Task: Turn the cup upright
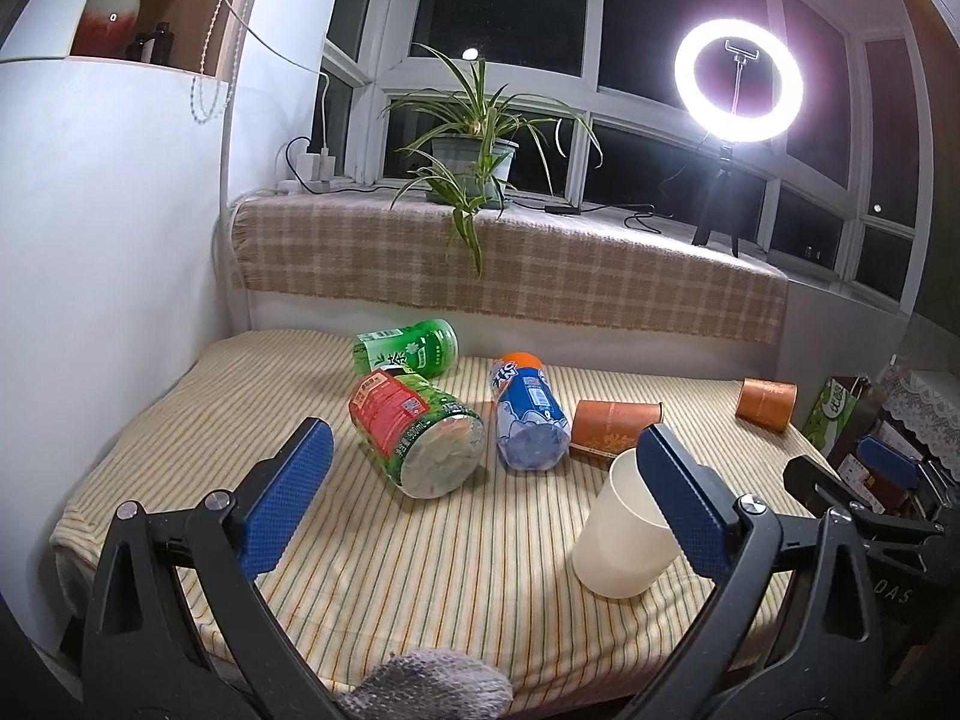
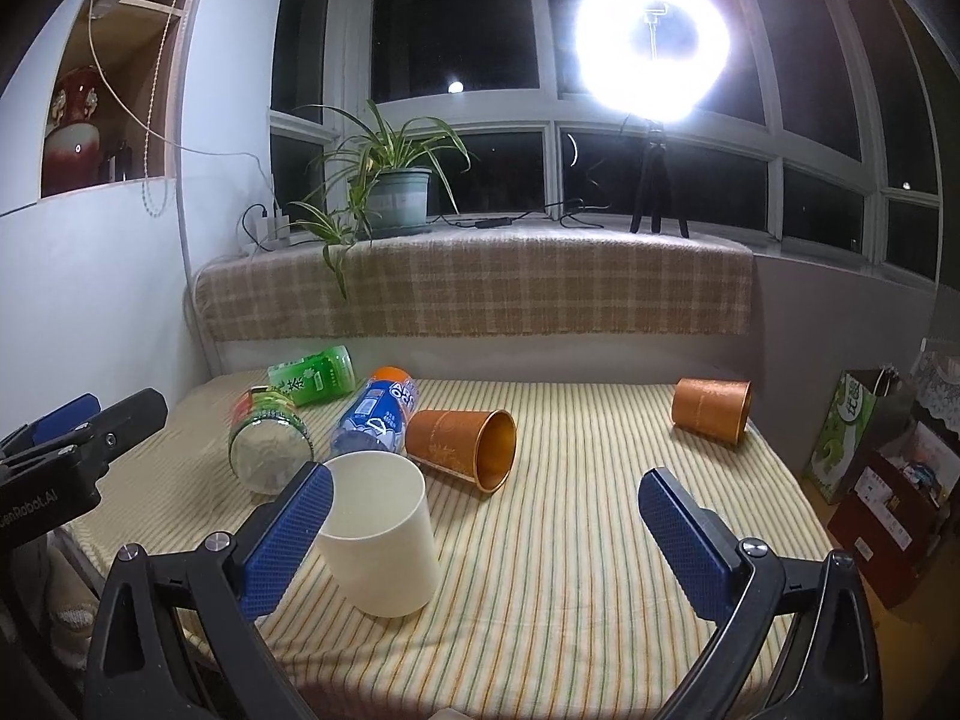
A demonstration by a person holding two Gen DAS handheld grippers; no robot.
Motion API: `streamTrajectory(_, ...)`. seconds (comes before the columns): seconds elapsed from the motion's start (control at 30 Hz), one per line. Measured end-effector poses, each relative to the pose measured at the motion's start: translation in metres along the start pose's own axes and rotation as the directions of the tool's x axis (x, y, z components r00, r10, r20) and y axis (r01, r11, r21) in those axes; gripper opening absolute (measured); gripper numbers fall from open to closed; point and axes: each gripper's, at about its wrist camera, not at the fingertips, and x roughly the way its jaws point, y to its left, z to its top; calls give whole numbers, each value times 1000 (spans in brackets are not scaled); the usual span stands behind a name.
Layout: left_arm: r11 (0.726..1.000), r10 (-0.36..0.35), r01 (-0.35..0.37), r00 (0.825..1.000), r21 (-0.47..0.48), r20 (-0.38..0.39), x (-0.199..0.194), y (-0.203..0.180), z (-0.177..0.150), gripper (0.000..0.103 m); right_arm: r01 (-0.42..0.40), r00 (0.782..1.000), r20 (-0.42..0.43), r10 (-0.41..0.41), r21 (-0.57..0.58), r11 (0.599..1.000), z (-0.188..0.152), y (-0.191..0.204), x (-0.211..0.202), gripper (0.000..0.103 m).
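A cream cup (image 2: 381,540) stands upright, mouth up, on the striped table (image 2: 570,540); it also shows in the left wrist view (image 1: 624,540). An orange cup (image 2: 462,447) lies on its side mid-table, also in the left wrist view (image 1: 615,427). A second orange cup (image 2: 711,409) lies at the far right, also in the left wrist view (image 1: 767,403). My left gripper (image 1: 480,492) is open and empty, its right finger in front of the cream cup. My right gripper (image 2: 486,534) is open and empty, its left finger beside the cream cup.
Three bottles lie on the table's left: a green one (image 1: 414,348), a red-and-green one (image 1: 420,438) and a blue one with an orange cap (image 1: 528,414). A plaid-covered sill (image 1: 510,264) holds a potted plant (image 1: 474,162) and ring light (image 1: 738,78). Boxes (image 2: 888,480) stand at the right.
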Motion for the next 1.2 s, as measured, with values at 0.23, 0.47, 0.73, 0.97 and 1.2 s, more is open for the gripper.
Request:
streamTrajectory(0.23, 1000, 2, -2, 1000, 6, 1, 0, 0, 0, 103, 4, 1000, 2, -4, 5, 1000, 0, -3, -1, 103)
streamTrajectory(0.47, 1000, 2, -2, 1000, 5, 1, 0, 0, 0, 103, 3, 1000, -3, -3, 20, 1000, -2, -8, 0, 103)
streamTrajectory(0.73, 1000, 4, -4, 1000, 7, 2, 0, -1, 0, 103, 1, 1000, -4, -1, 23, 1000, -1, -9, 1, 103)
streamTrajectory(0.97, 1000, 4, -4, 1000, 9, 4, 1, -2, 1, 103, 2, 1000, -2, -2, 30, 1000, -2, -11, 0, 103)
streamTrajectory(1.2, 1000, 4, -4, 1000, 11, 7, 2, -2, 3, 103, 3, 1000, -1, -3, 34, 999, -2, -12, 0, 103)
